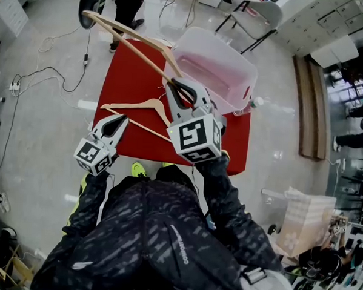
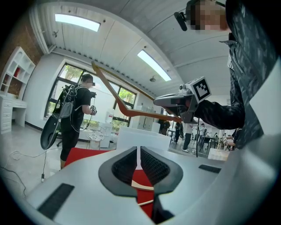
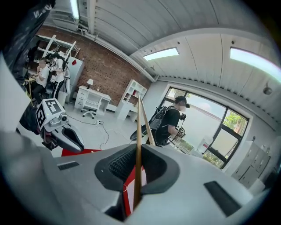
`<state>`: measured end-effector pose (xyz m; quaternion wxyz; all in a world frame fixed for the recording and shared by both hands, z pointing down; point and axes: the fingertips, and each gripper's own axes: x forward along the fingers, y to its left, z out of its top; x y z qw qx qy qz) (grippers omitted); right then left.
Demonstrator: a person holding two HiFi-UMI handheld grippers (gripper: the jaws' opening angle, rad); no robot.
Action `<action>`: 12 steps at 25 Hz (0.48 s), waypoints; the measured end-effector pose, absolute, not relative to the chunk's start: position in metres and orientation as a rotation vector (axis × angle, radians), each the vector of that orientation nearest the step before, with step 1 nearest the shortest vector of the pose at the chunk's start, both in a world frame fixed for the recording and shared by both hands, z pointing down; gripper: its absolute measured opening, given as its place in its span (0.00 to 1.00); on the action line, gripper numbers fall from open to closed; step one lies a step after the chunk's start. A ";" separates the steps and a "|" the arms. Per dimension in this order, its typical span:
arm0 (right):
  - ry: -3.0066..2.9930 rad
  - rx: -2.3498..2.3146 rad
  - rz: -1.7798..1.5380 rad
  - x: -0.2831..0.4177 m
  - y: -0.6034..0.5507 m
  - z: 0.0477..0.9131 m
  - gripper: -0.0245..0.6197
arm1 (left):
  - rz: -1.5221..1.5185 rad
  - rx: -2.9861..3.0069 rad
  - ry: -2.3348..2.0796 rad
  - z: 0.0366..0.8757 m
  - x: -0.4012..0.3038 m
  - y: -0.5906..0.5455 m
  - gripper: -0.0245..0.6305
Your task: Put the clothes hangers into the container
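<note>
Over the table (image 1: 121, 77), right hand-held gripper (image 1: 175, 85) clamps a hanger (image 3: 138, 132) by the container (image 1: 228, 56); left hand-held gripper (image 1: 123, 118) closed

The right gripper (image 3: 138, 151) has its jaws pressed on the thin wooden bar of a hanger (image 3: 138, 125), which stands almost upright out of the pads. A second wooden arm slants down from the top of the hanger to its right. Left of the hanger and lower, the left gripper (image 3: 73, 139) shows with its marker cube above it and a strip of red tabletop (image 3: 72, 152) beneath. Just right of the hanger a person (image 3: 170, 125) with a backpack stands before the windows. Further left of the hanger, a white desk (image 3: 90, 99) stands against a brick wall (image 3: 101, 70).
</note>
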<state>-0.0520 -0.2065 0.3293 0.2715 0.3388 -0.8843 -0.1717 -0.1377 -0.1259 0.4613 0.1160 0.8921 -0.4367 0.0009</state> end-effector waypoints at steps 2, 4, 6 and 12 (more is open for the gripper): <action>-2.375 0.920 -0.473 -0.047 -0.212 0.323 0.10 | -0.006 2.611 -1.281 0.457 -0.134 -0.129 0.06; -2.355 0.925 -0.478 -0.041 -0.217 0.320 0.10 | -0.011 2.620 -1.279 0.450 -0.129 -0.131 0.06; -2.339 0.937 -0.472 -0.031 -0.222 0.317 0.10 | -0.011 2.629 -1.278 0.445 -0.126 -0.135 0.06; -2.281 0.985 -0.424 0.008 -0.228 0.325 0.10 | -0.018 2.647 -1.263 0.439 -0.112 -0.144 0.06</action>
